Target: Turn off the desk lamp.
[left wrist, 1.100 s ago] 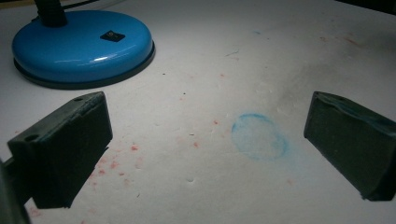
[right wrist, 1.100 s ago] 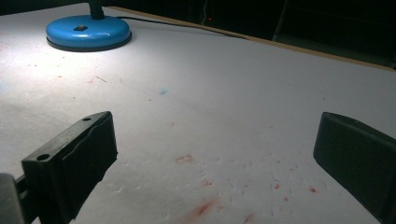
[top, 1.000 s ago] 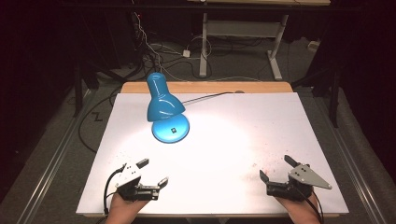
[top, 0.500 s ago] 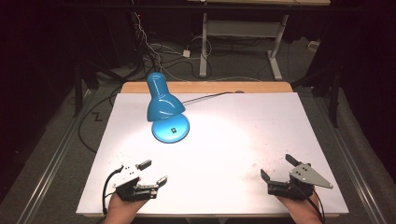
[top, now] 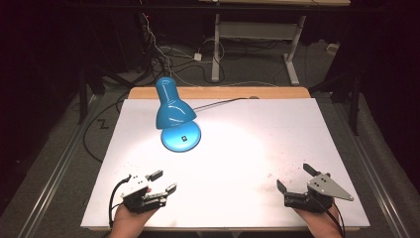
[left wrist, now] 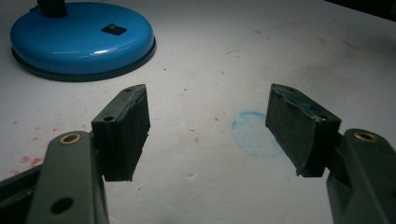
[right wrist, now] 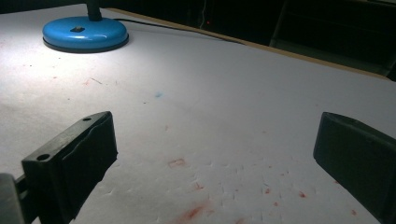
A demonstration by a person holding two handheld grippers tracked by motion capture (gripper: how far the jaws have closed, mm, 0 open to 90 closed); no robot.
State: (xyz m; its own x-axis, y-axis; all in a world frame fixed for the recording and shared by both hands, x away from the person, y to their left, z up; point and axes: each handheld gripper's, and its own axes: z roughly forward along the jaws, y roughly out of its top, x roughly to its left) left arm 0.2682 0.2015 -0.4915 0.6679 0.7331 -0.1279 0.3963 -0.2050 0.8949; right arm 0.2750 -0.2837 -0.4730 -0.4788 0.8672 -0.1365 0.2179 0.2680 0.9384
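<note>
A blue desk lamp (top: 174, 116) stood toward the far left of the white bench (top: 257, 148), its round base (top: 181, 137) flat on the sheet and its shade tipped down over it, throwing a bright pool of light across the middle. A black cord (top: 218, 102) ran from the lamp toward the far edge, where a strip of bare wood (top: 218, 92) showed past the white covering. Beyond the bench lay a dark floor with tangled cables (top: 163, 54) and the legs of a pale frame (top: 257, 39).

Nothing stood between the lamp and either gripper; the surface there was bare apart from faint red flecks and a pale blue ring mark (left wrist: 252, 133) (that ring sat right between the left gripper's jaws in its own view).

Down at the near left corner, the left gripper (top: 162, 181) was held in a hand (top: 130, 220), jaws spread apart and holding nothing, low over the sheet. In the left gripper view the lamp base lay just ahead to the upper left, its black switch (left wrist: 113, 29) facing up.

At the near right, the right gripper (top: 295, 177) was also wide open and empty, grey plate on top, well apart from the lamp. Its own view showed the blue base far off at upper left.

No containers were on the bench.
</note>
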